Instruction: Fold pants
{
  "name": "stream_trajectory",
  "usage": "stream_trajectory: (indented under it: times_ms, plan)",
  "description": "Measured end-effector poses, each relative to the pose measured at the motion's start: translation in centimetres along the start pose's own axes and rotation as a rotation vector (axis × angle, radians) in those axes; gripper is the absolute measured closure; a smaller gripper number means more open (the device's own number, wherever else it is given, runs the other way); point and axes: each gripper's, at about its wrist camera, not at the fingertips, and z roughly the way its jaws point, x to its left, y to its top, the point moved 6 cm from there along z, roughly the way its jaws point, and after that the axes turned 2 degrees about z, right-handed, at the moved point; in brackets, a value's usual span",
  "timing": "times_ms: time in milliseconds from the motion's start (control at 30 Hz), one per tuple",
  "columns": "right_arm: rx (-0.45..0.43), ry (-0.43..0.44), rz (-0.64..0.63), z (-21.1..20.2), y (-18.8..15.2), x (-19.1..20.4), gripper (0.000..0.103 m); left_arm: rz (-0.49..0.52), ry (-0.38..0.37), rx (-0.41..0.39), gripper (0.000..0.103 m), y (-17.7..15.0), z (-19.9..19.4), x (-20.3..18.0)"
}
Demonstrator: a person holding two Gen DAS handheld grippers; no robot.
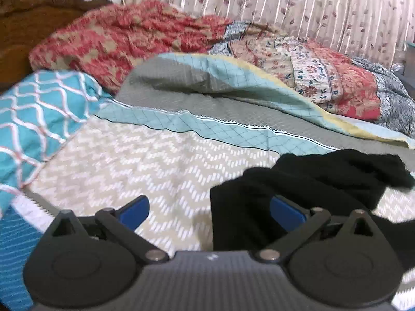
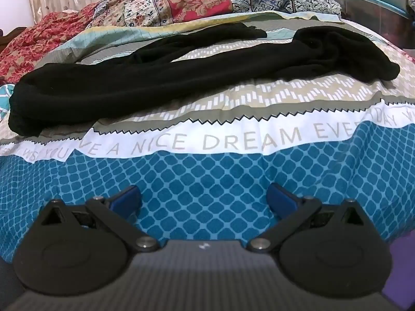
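Black pants (image 2: 145, 83) lie spread across the bed, stretched from left to right with a bunched end at the right in the right wrist view. My right gripper (image 2: 203, 202) hangs open over the blue patterned sheet, well short of the pants, nothing between its blue fingers (image 2: 127, 199). In the left wrist view one end of the pants (image 1: 298, 189) lies crumpled at the lower right. My left gripper (image 1: 208, 211) is open just above the bed; its right finger (image 1: 285, 211) is over the black cloth and its left finger over the sheet.
The bed sheet (image 2: 233, 142) has a white band with lettering, then a blue lattice part near me. A red floral quilt (image 1: 124, 39) and patchwork blanket (image 1: 324, 77) are heaped at the back. A teal patterned pillow (image 1: 33, 119) lies left. Curtains (image 1: 285, 2) hang behind.
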Motion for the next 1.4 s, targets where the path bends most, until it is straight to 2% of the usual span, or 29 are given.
stream_trajectory:
  times_ms: [67,100,133,167,233,333,433,500,567,633,667,700,733,767,800,833,900,1000,1067,1100,1167,1200,1400]
  plan:
    - [0.003,-0.004,-0.001,0.1,0.1,0.0,0.0,-0.016,-0.036,0.04,0.001,0.2,2.2,-0.1]
    - [0.005,-0.007,-0.002,0.1,0.1,0.1,0.0,-0.019,-0.042,0.049,0.012,-0.1,2.8,-0.4]
    - [0.006,-0.009,-0.004,0.2,0.1,0.1,0.0,-0.015,-0.053,0.058,0.042,-0.2,3.8,-0.2]
    - [0.007,-0.012,-0.005,0.2,0.1,0.1,0.0,-0.002,-0.064,0.071,0.059,-0.6,4.1,-0.6]
    - [0.006,-0.012,-0.003,0.2,0.1,0.1,0.0,0.006,-0.068,0.08,0.101,-1.3,3.5,-1.3]
    - [-0.011,0.005,0.033,-0.3,0.5,-0.5,0.0,0.04,-0.137,0.014,0.101,-2.5,-0.2,-2.4]
    - [-0.046,0.004,0.118,-1.3,1.4,-2.1,0.014,0.092,-0.183,-0.08,0.101,-5.2,-5.8,-2.8]
    - [-0.067,-0.003,0.173,-1.8,2.2,-3.5,0.026,0.107,-0.197,-0.105,0.101,-6.8,-8.6,-2.4]
    - [-0.097,-0.035,0.223,-2.4,3.3,-5.5,0.037,0.095,-0.182,-0.086,0.101,-8.4,-10.0,-1.2]
    - [-0.115,-0.062,0.266,-2.7,3.9,-6.9,0.038,0.095,-0.143,-0.021,0.096,-9.8,-9.8,0.0]
    - [-0.118,-0.066,0.296,-2.7,4.3,-7.9,0.038,0.086,-0.107,0.016,0.095,-9.3,-9.1,0.7]
    - [-0.113,-0.063,0.311,-2.7,4.4,-8.1,0.038,0.069,-0.079,0.044,0.08,-8.8,-8.4,1.2]
    - [-0.107,-0.059,0.328,-2.6,4.4,-8.3,0.038,0.047,-0.073,0.055,0.049,-7.9,-7.7,1.6]
    - [-0.103,-0.059,0.34,-2.6,4.3,-8.4,0.038,0.021,-0.089,0.036,0.033,-6.2,-7.0,1.7]
    - [-0.098,-0.061,0.349,-2.6,4.1,-8.2,0.037,0.009,-0.101,-0.001,0.011,-4.9,-6.4,1.8]
    - [-0.095,-0.062,0.356,-2.6,4.0,-8.1,0.037,0.008,-0.107,-0.04,0.005,-3.7,-5.9,1.6]
    - [-0.086,-0.065,0.36,-3.1,3.4,-8.1,0.037,0.013,-0.13,-0.06,0.005,-1.1,-3.7,0.8]
    - [-0.067,-0.091,0.359,-3.7,2.4,-8.3,0.037,0.01,-0.149,-0.012,0.006,1.0,0.6,-0.6]
    - [-0.068,-0.11,0.368,-4.2,2.2,-8.8,0.037,-0.008,-0.134,0.031,0.025,1.5,3.4,-0.9]
    - [-0.071,-0.118,0.374,-4.4,2.3,-9.2,0.037,-0.017,-0.144,0.052,0.059,1.5,4.2,-1.0]
    - [-0.08,-0.139,0.383,-4.8,2.6,-9.7,0.037,-0.052,-0.178,0.078,0.073,0.9,4.8,-1.2]
    - [-0.087,-0.148,0.386,-5.0,2.8,-9.9,0.037,-0.056,-0.19,0.067,0.092,0.3,4.2,-1.2]
    - [-0.084,-0.145,0.371,-4.0,3.3,-9.8,0.037,0.028,-0.329,-0.04,0.092,-3.2,-3.6,-2.1]
